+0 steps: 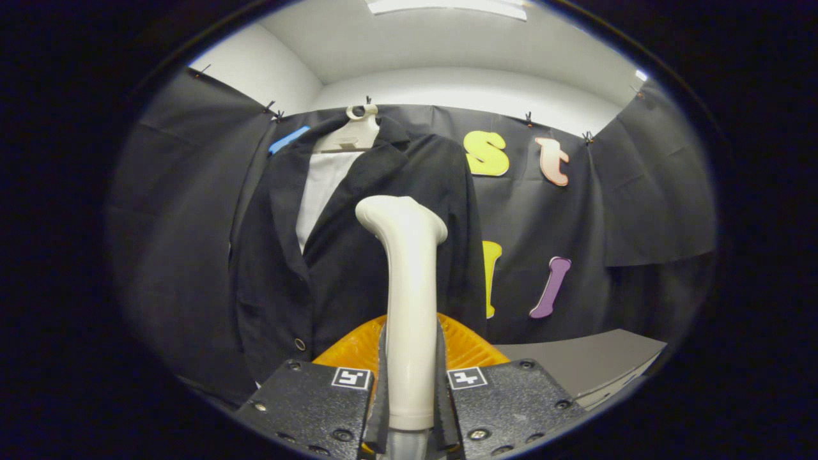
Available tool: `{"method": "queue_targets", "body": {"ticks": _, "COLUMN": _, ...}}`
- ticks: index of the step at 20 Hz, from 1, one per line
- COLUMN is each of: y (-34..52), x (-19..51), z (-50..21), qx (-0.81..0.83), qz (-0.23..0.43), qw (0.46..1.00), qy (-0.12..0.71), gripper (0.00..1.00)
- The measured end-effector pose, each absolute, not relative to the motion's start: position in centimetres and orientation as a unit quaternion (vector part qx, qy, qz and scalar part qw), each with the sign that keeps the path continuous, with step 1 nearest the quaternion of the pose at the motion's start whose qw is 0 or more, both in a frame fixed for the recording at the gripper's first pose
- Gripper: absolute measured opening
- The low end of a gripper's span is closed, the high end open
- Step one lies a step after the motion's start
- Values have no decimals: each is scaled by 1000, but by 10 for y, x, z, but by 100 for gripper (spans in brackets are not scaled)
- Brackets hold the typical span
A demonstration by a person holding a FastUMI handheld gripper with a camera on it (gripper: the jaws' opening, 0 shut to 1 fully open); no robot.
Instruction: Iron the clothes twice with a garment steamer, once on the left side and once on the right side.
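Item: cream plastic garment steamer (409, 287), upright before black hanging jacket (358, 255).
Your gripper (409, 383) fingers pinch its handle.

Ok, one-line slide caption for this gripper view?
Gripper jaws shut on white steamer handle, its head raised before the dark jacket on a hanger.

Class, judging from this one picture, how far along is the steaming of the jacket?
Done: the gripper is shut on the steamer, both fingers pressing its white handle. In hand: its head is raised before the hanging black jacket; contact cannot be told. Left: no finished pass shows, so count both sides as remaining.
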State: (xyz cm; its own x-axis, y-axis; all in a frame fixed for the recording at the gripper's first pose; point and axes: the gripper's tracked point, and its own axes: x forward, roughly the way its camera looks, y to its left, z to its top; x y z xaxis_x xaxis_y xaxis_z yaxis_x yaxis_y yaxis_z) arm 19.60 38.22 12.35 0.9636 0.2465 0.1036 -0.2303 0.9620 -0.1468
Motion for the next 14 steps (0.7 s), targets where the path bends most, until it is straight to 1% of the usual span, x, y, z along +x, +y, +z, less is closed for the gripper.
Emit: {"method": "queue_targets", "body": {"ticks": 14, "y": 366, "x": 176, "z": 57, "qx": -76, "qz": 114, "qw": 990, "qy": 5, "gripper": 31}}
